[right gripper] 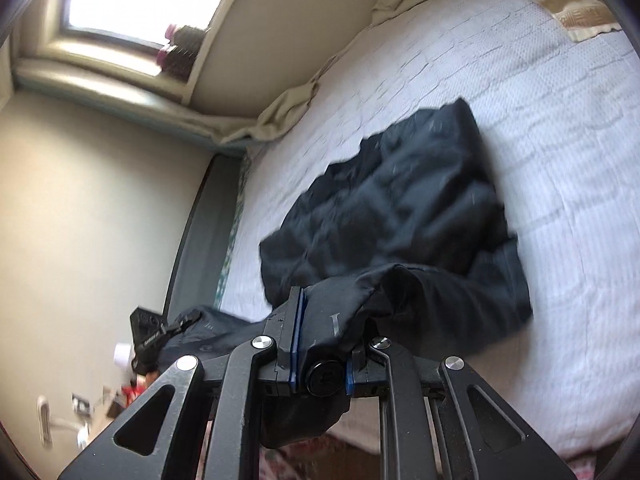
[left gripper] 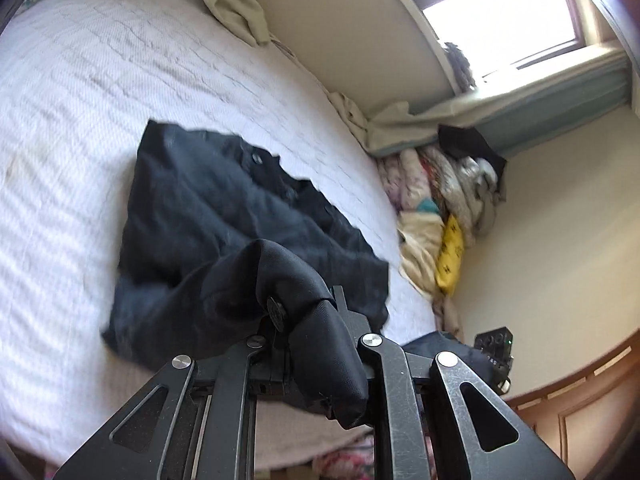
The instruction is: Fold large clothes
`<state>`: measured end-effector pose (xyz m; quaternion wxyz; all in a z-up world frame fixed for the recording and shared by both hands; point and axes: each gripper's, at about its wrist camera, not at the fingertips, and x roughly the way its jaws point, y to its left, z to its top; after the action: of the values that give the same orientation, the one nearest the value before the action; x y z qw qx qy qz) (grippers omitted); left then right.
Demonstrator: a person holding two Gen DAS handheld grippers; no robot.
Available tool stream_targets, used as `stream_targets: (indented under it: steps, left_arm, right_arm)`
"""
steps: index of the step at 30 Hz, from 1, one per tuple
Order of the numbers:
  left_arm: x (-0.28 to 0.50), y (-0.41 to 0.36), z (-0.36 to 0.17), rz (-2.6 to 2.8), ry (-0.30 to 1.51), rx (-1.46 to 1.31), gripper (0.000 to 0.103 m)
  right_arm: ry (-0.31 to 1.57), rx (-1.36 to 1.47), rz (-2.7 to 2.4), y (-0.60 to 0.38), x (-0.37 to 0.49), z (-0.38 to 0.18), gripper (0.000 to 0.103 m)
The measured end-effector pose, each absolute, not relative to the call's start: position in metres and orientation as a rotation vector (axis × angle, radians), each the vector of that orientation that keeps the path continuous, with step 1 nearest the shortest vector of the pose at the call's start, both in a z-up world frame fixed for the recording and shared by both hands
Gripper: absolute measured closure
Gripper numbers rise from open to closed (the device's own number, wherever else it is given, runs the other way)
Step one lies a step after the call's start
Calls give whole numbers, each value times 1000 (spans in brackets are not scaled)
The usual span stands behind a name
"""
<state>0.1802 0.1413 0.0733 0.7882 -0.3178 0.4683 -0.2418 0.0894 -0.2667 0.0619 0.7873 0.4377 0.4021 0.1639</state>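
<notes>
A large dark navy garment [left gripper: 224,216] with buttons lies partly folded on the white quilted bed [left gripper: 80,100]. My left gripper [left gripper: 308,312] is shut on one near edge of the garment, and cloth drapes over its fingers. In the right wrist view the same garment [right gripper: 408,200] spreads over the bed [right gripper: 560,140]. My right gripper [right gripper: 324,320] is shut on another near edge of it, and fabric bunches between and over the fingers. Both grippers hold the edge lifted a little above the bed near its front side.
A heap of mixed clothes [left gripper: 440,208] lies at the bed's far corner by the wall. A beige sheet [left gripper: 232,4] is bunched at the head. A yellow towel [right gripper: 568,4] lies at the top right. A window [right gripper: 140,0] is above, and the other gripper [right gripper: 148,332] shows at left.
</notes>
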Motion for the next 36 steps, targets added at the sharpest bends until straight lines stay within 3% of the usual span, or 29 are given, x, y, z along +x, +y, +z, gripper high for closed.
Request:
stream_targets:
  steps: [7,10,14,16,18,20,22,26,36]
  left_arm:
    - [238,146,32,-432,1053,-768,76]
    - [252,147,24,-416,1050,-782,64]
    - [264,152,20,-404,999,-770,36]
    - [267,156,23,-385,976,-771,29]
    - [268,158,33,-342,921,-722,20]
    - [265,163,44,-265,858,-642,18]
    - [264,167,47,-241,835,-621,18]
    - [263,175,44,-208,843,-600,18]
    - [271,162,17,-224,918,-542,19]
  right_arm:
    - [882,970,261,-274,160,37,90]
    - [889,956,242,-271,181,25,89]
    - [894,964,221,-274,204,11,84]
    - [908,960,204,-275,213,5,83]
    - [919,948,185,-275,220,1,75]
    - [912,995,170,-278,223,-4,50]
    - [872,1069,166,-286,220,-3,34]
    - [773,1057,121,-298,210,18,31]
    - [781,565,-89,-276,202,54,31]
